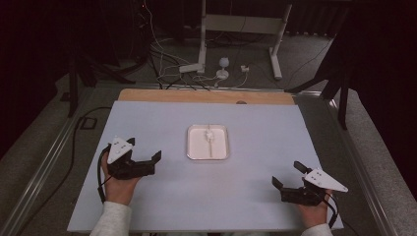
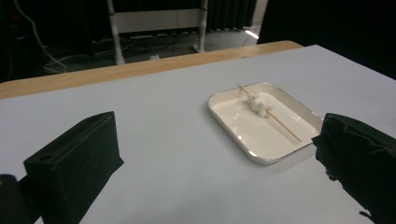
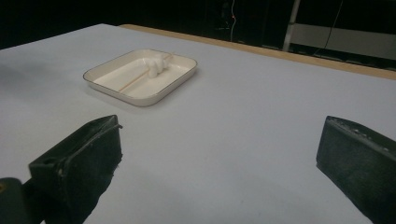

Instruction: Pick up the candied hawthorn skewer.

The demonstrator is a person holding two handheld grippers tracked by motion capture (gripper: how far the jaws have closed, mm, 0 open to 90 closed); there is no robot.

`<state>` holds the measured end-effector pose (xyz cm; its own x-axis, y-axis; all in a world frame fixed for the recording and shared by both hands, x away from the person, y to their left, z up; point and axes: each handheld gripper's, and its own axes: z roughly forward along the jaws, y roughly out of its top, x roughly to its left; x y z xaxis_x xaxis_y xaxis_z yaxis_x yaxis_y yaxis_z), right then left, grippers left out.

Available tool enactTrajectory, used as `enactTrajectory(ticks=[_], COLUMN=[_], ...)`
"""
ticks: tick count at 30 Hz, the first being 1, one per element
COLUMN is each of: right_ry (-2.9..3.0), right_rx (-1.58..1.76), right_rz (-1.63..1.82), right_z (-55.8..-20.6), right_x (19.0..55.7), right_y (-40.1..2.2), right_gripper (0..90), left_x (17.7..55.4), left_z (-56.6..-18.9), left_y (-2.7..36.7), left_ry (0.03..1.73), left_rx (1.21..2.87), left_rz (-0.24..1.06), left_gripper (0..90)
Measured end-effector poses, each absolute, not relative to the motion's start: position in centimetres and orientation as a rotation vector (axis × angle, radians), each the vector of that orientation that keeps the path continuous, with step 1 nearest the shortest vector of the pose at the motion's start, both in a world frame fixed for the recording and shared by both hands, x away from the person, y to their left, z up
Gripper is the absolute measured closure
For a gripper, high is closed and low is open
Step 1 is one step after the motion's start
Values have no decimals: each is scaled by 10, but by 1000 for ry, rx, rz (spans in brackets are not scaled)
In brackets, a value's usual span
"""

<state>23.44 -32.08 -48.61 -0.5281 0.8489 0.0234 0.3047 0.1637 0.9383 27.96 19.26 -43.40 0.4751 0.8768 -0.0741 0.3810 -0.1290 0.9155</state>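
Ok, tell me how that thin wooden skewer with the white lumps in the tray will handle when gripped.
The thin wooden skewer looks light and probably snaps under hard squeezing. Its white lumps appear soft, likely to squash or slide. Lying flat in the white tray, it may roll away.

- I have the left tongs [image 1: 145, 149] resting on the counter [image 1: 255, 196] at my near left, jaws spread wide with nothing between them.
- My right tongs [image 1: 286, 175] sit at the near right, well apart from the left pair and a little nearer to me, jaws likewise parted around bare counter.
- The tray [image 1: 193, 147] lies ahead of both tongs and between them, right of the left pair and left of the right pair, apart from each.
- In the tray lies a skewer [image 1: 211, 145], running away from me, with a marshmallow lump [image 1: 209, 133] on its far half.
- Beyond the counter's far edge, behind the tray, a stand [image 1: 241, 29] and cables [image 1: 167, 64] are on the floor.
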Motion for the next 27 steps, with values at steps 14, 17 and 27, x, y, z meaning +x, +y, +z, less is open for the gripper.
enactTrajectory(ticks=[14, 17, 27], right_ry=[1935, 1937, 1935], right_rx=[1085, 1084, 1089], right_rz=[1347, 1341, 1339], right_z=[-487, -487, -487], right_x=[235, 236, 236], right_y=[-319, -319, -320], right_gripper=[0, 0, 0], left_x=[318, 326, 347], left_z=[-445, -448, -465], left_y=[155, 145, 113], left_ry=[1048, 1040, 1038], left_rx=[1785, 1799, 1809], left_rz=[536, 522, 438], left_gripper=[5, 5, 5])
